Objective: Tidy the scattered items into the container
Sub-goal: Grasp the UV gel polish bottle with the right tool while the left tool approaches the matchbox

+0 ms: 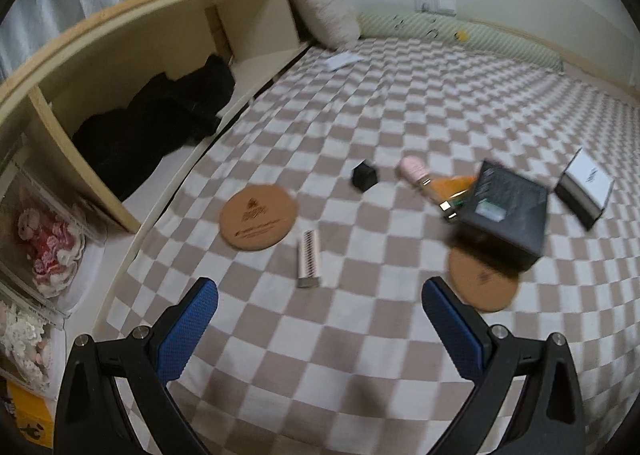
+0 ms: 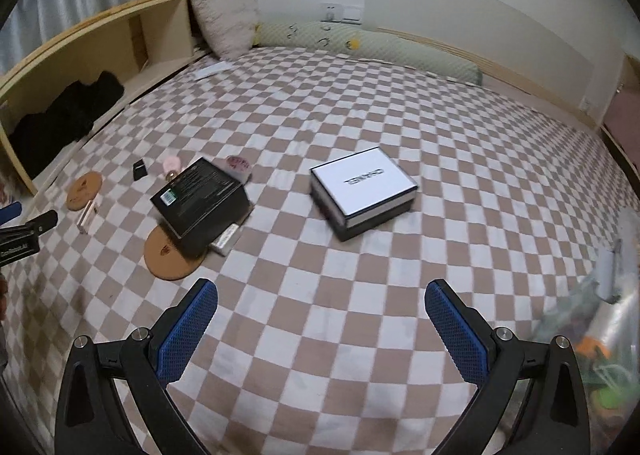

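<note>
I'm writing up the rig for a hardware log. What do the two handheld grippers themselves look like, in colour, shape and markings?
Both look alike. The left gripper and right gripper each have two black angular arms with triangular cut-outs and round silver screw heads. The fingers carry blue pads with a fine dimpled texture. In the right wrist view, the left gripper's black body bears small white lettering, too blurred to read. No cables or sleeves show.
</note>
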Action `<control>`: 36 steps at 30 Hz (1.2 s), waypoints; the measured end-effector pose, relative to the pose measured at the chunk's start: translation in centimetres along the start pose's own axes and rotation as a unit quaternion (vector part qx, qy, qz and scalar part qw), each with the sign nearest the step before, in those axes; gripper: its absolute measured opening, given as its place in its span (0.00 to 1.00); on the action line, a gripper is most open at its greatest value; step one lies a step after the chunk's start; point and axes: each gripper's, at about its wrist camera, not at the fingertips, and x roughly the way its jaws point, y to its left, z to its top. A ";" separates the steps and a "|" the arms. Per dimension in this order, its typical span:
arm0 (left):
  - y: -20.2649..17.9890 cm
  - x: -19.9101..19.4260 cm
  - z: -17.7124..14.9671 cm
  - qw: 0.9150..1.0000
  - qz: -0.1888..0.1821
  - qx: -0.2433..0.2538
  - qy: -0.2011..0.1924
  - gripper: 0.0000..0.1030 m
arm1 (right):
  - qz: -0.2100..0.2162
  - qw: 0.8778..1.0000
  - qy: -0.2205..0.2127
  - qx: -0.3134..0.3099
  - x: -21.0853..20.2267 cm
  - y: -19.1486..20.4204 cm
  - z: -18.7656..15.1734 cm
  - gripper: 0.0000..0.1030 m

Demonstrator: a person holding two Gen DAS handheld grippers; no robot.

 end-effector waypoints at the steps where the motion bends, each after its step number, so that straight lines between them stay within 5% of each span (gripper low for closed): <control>1: 0.4 0.7 -0.3 1.000 0.004 0.000 0.005 1.00 | 0.003 1.000 0.002 0.000 0.3 0.3 0.0 1.00; 20: 2.7 8.6 -2.0 0.998 -0.038 -0.004 0.043 0.92 | -0.032 0.997 0.048 -0.050 11.9 8.1 1.2 1.00; 36: 2.6 11.4 -2.2 0.996 -0.066 0.005 0.052 0.92 | 0.000 0.998 0.055 -0.039 15.8 11.4 5.3 1.00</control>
